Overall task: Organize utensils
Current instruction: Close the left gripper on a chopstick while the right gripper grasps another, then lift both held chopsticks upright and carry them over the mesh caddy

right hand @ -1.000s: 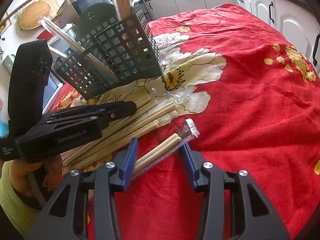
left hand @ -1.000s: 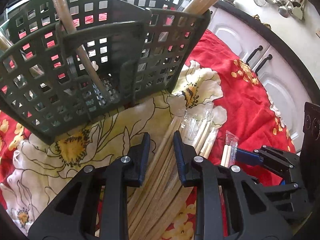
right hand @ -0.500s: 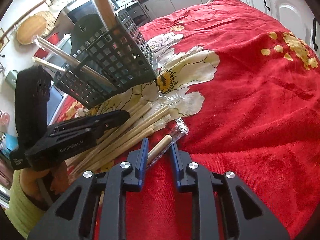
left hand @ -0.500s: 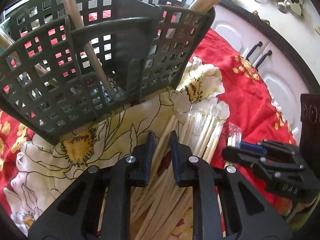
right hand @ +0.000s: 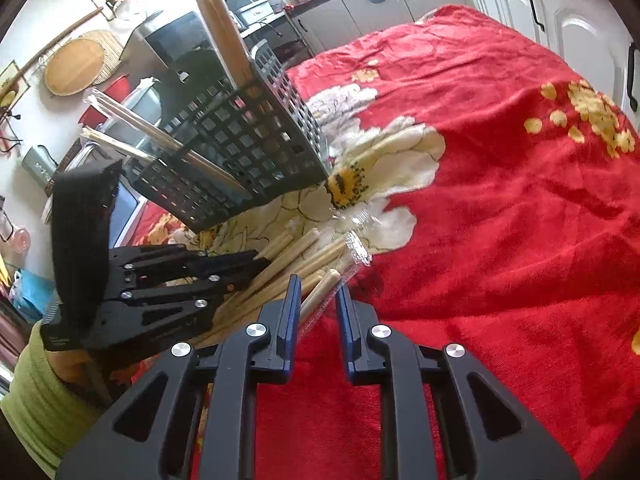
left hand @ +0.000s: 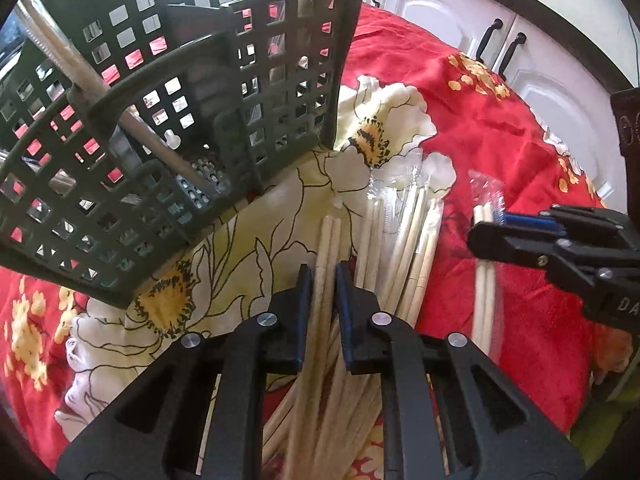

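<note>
A dark green lattice utensil basket [left hand: 224, 92] stands tilted on the red flowered cloth and shows in the right wrist view [right hand: 240, 148] too, with chopsticks standing in it. A pile of bamboo chopsticks [left hand: 404, 248], some in clear wrappers, lies in front of it. My left gripper [left hand: 323, 280] is shut on a pair of chopsticks [left hand: 328, 236] from the pile. My right gripper [right hand: 318, 292] is shut on a wrapped pair of chopsticks [right hand: 320, 288] at the pile's right side; that pair also shows in the left wrist view [left hand: 484, 292].
The red flowered cloth [right hand: 500, 208] covers the table. White cabinets with dark handles [left hand: 504, 48] stand behind it. A counter with appliances [right hand: 180, 40] lies beyond the basket. The person's green sleeve [right hand: 32, 396] is at the lower left.
Both grippers closed from open, each onto a pair of chopsticks. The left gripper shifted right along the pile; the right gripper pushed forward over its wrapped pair.
</note>
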